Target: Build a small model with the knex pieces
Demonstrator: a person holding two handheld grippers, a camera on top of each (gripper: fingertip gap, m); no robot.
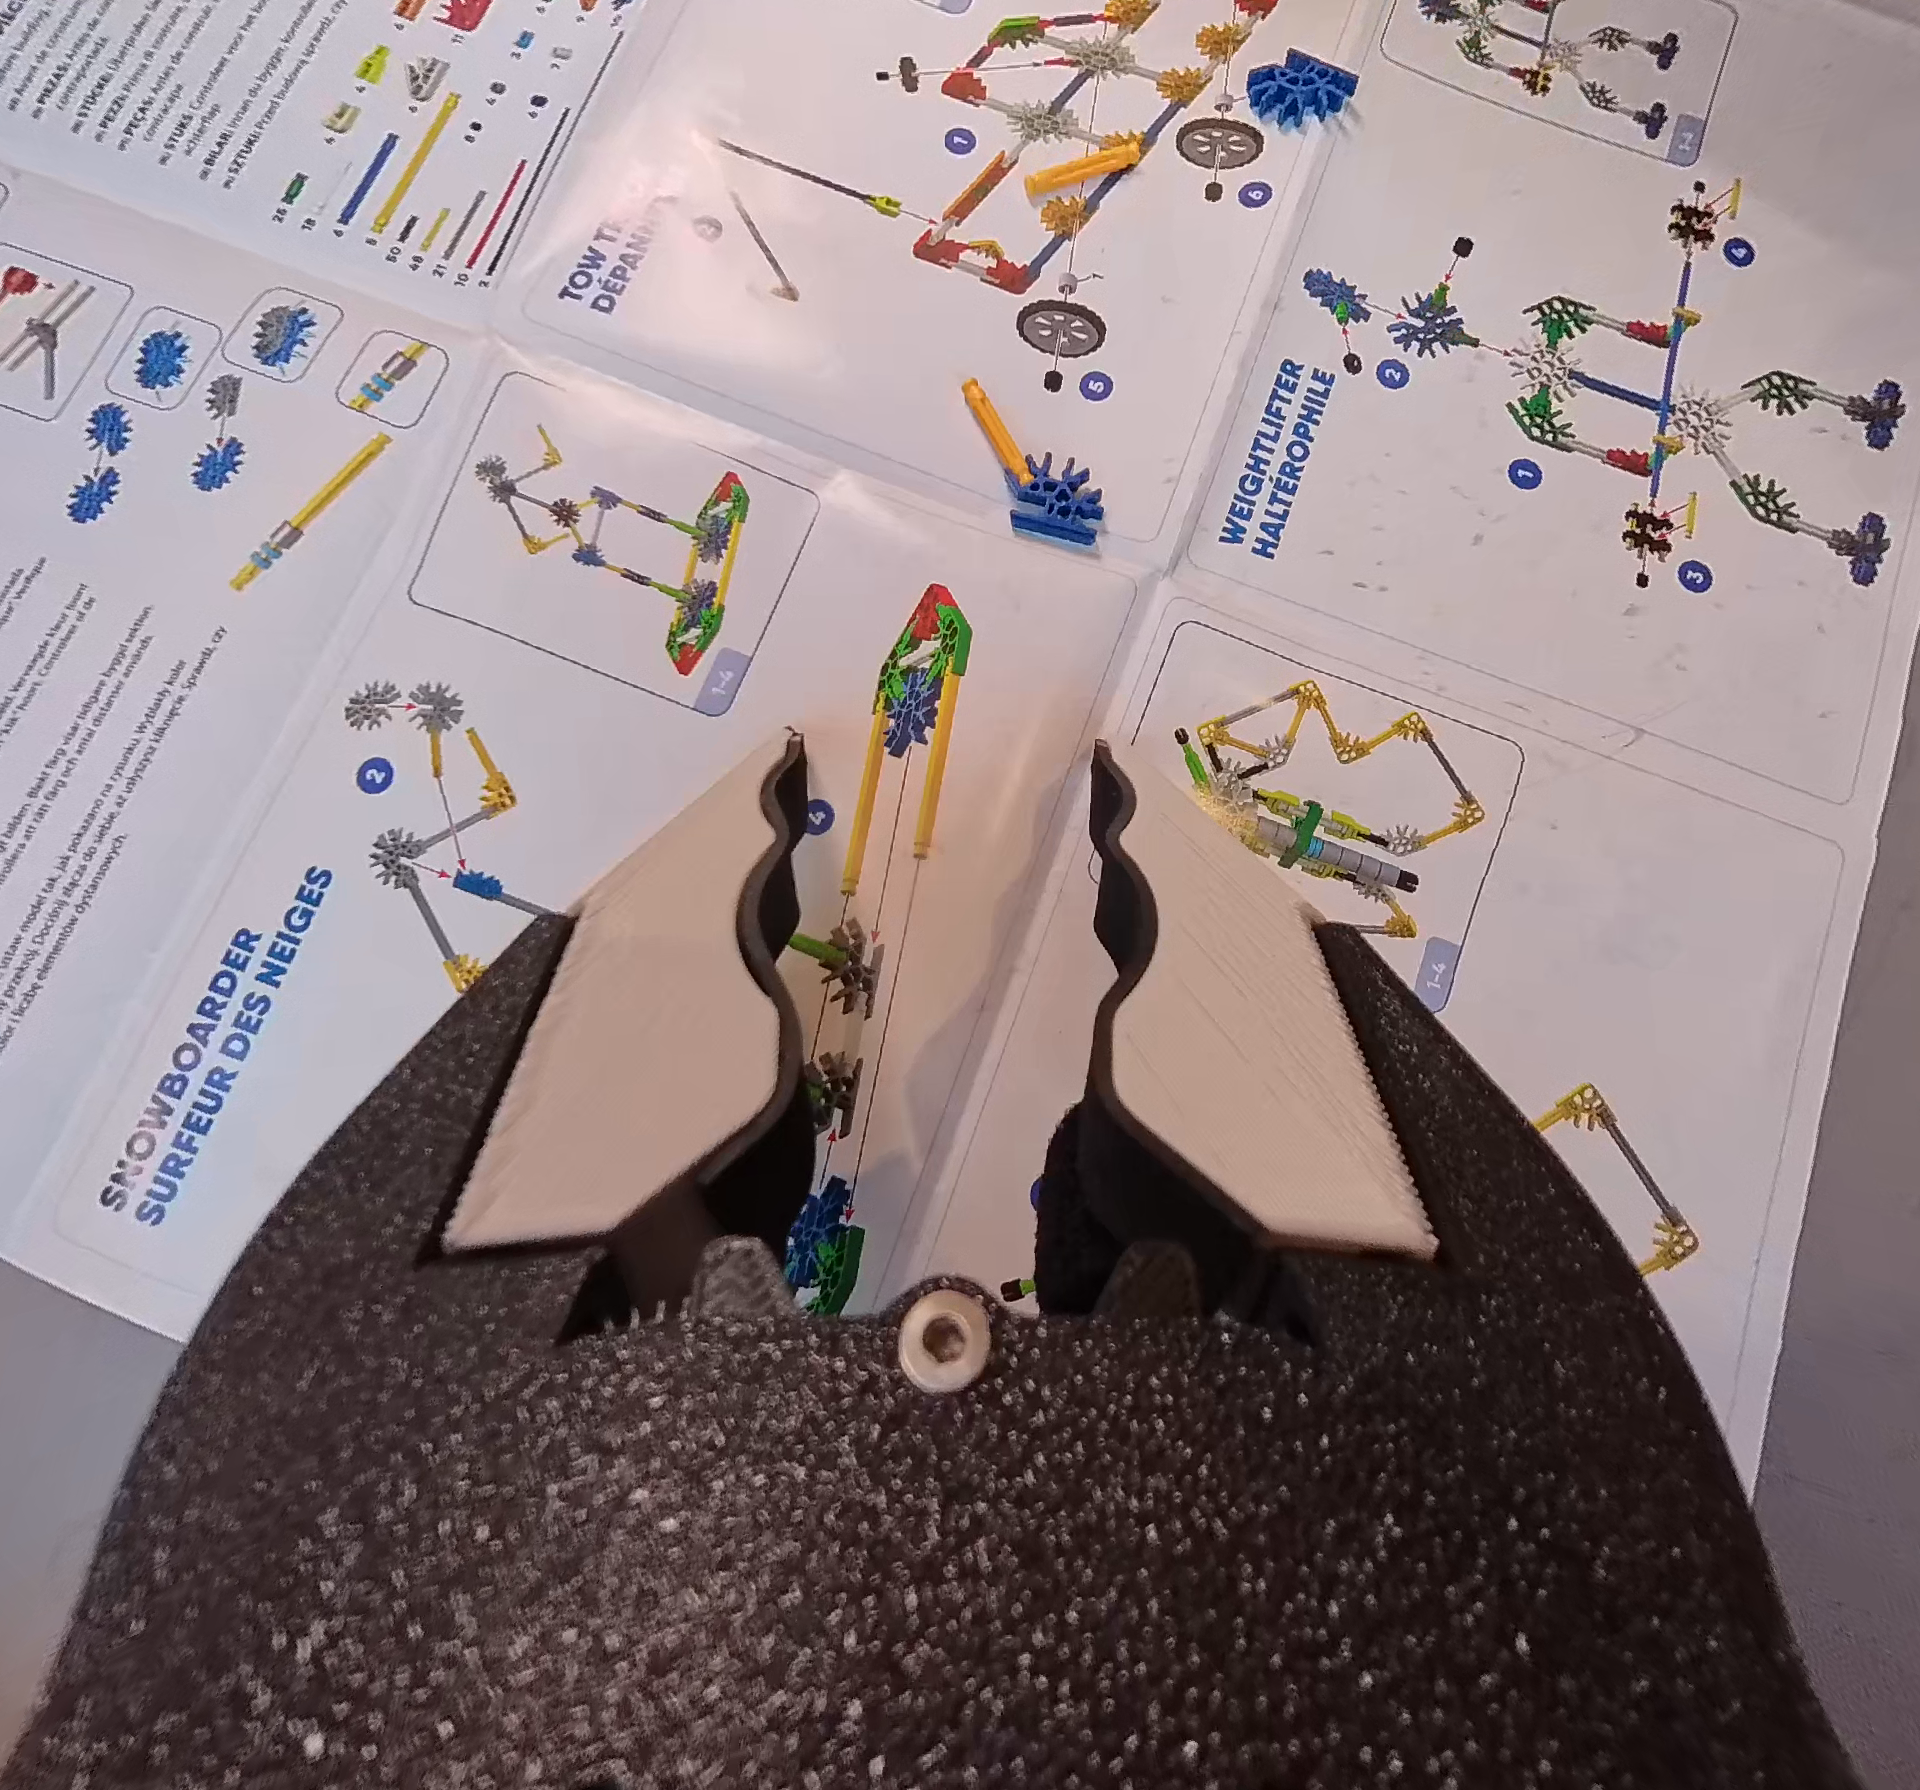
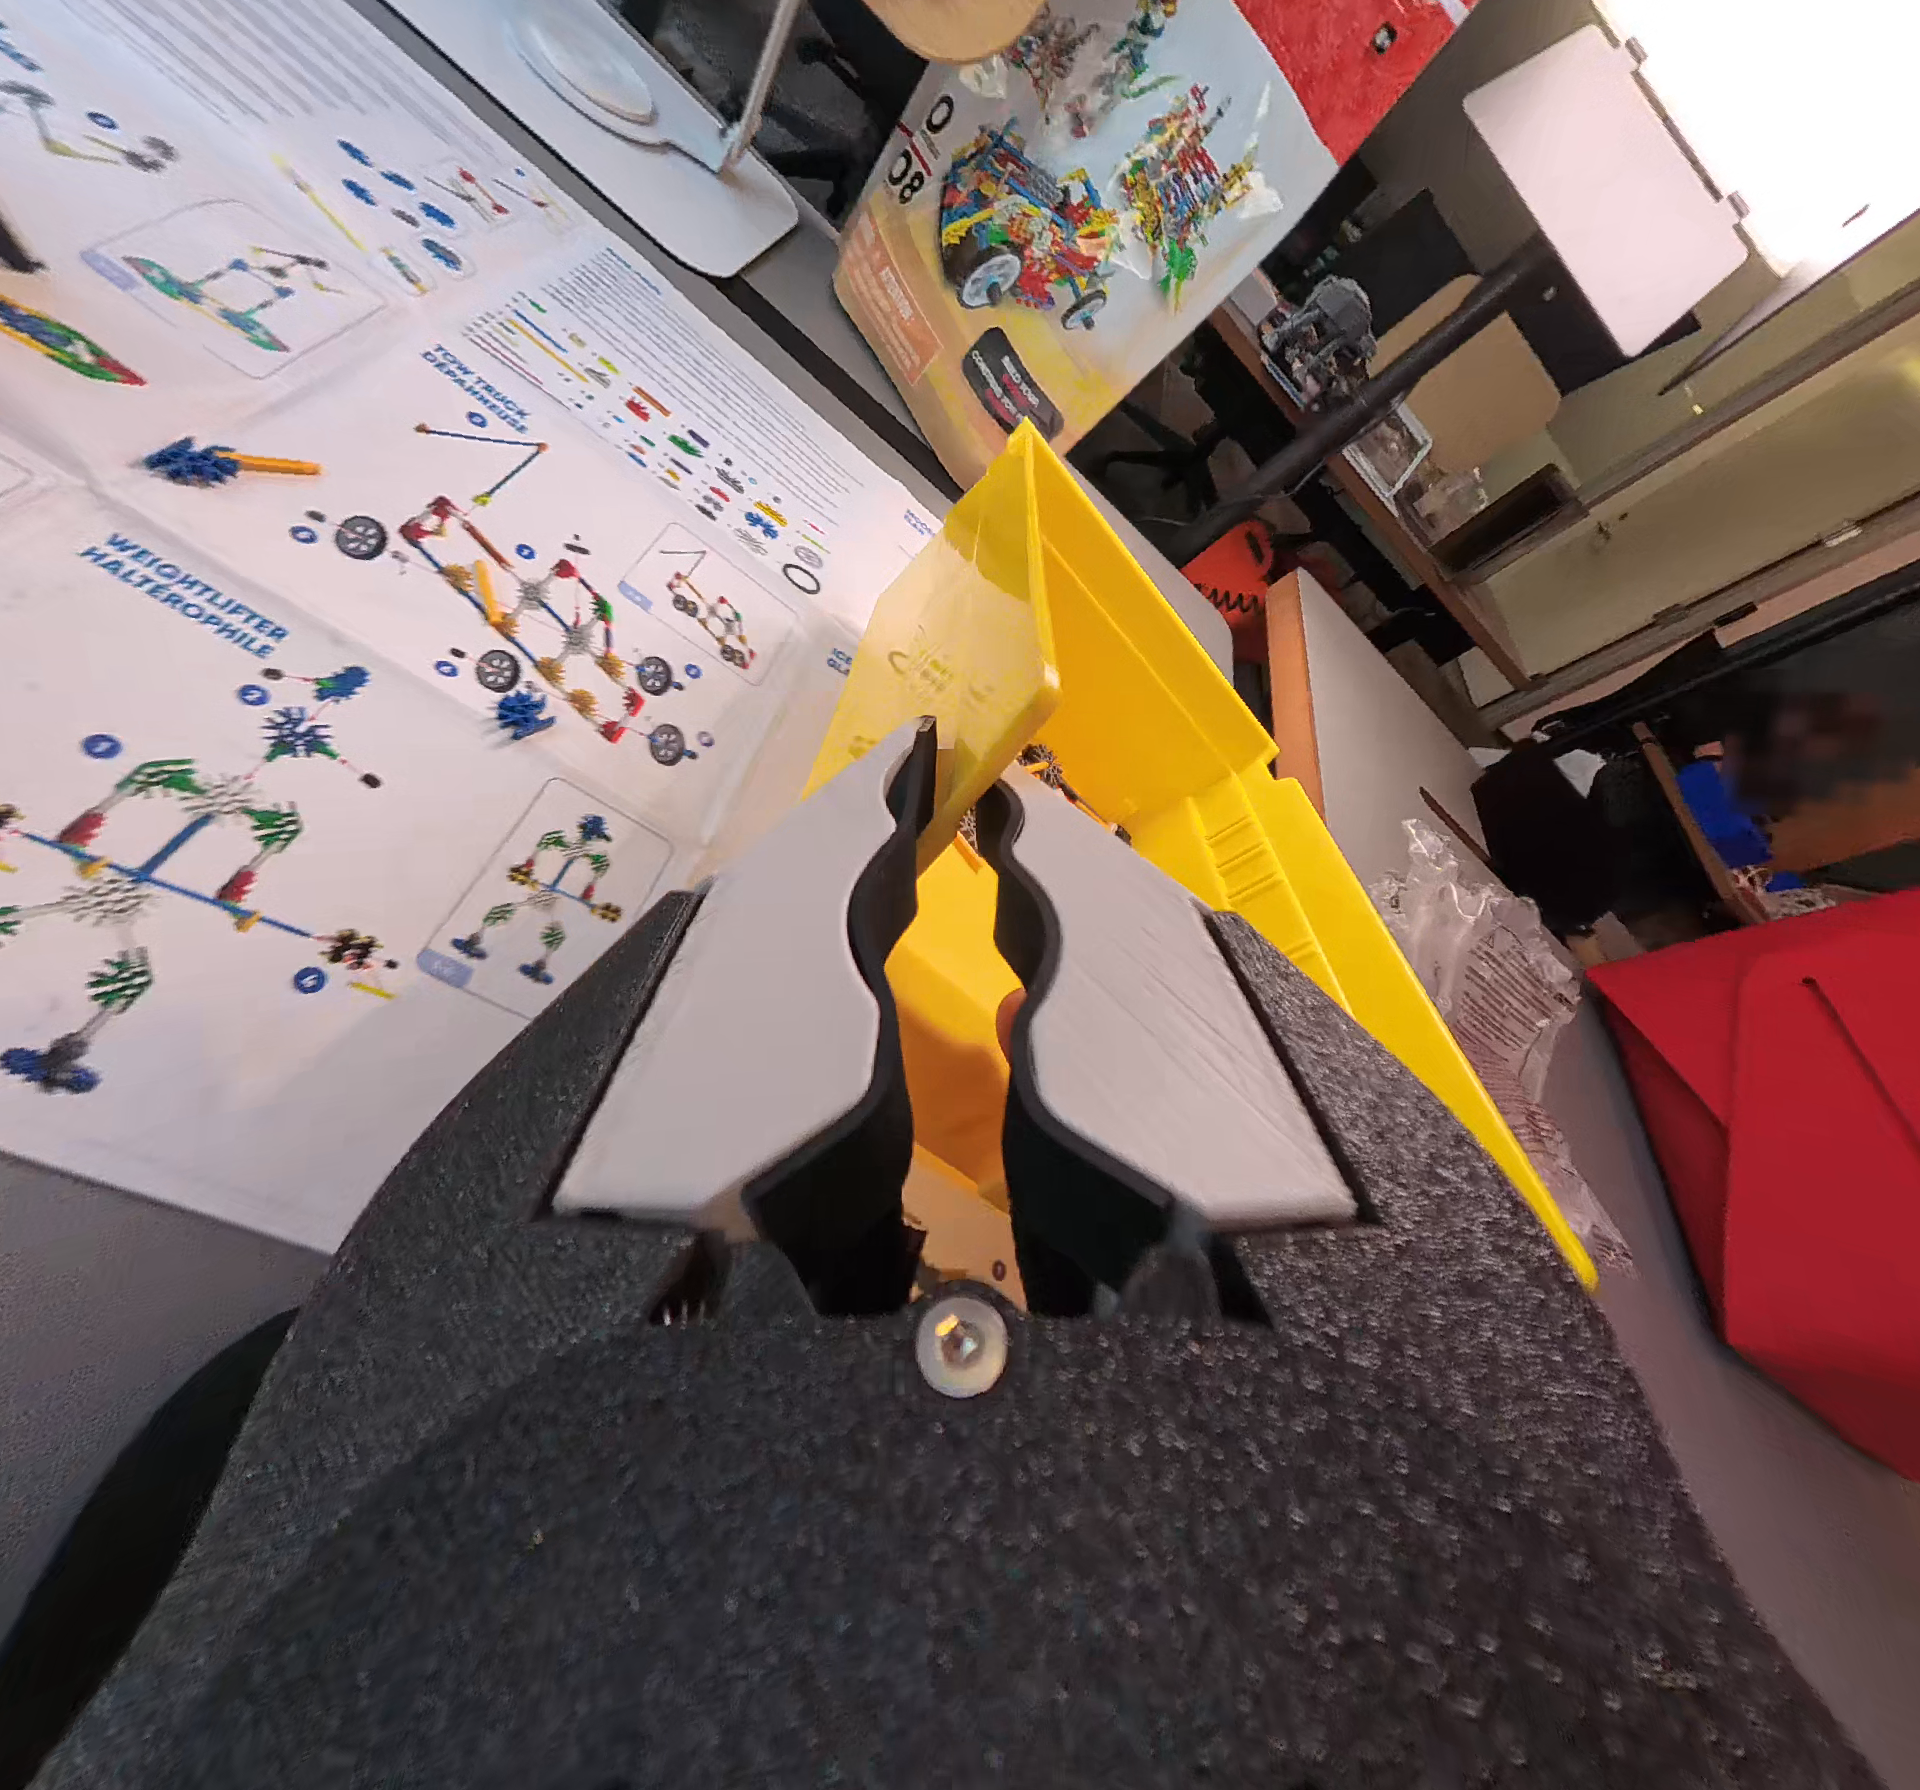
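Overhead, the left gripper (image 1: 945, 753) hangs with its jaws spread wide and nothing between them, above an unfolded instruction sheet (image 1: 1039, 535) that covers most of the grey table (image 1: 62, 1325). Its fingers (image 1: 665, 961) frame a printed drawing near the sheet's near edge. Three loose toy pieces lie on the paper farther out: a blue connector with a yellow rod (image 1: 1044, 467) plugged into it, closest to the gripper, just past the sheet's middle fold; a lone yellow rod (image 1: 1081, 171) beyond that; and a blue connector (image 1: 1301, 86) beside it, toward the far right part of the sheet.

The right gripper (image 2: 961, 753) is nearly closed, its tips pinching the edge of a yellow lid (image 2: 956, 639) that is tilted up from a yellow bin (image 2: 1143, 701) at the sheet's right edge. Small pieces show dimly inside the bin, too hidden to identify. From this view the same rod-and-connector piece (image 2: 223, 464) and the blue connector (image 2: 523, 712) show on the sheet. A picture-covered toy box (image 2: 1081, 213) stands behind the bin at the table's far edge, next to a white stand base (image 2: 582, 109). A red carton (image 2: 1787, 1148) and crumpled clear plastic (image 2: 1475, 951) lie to the right.
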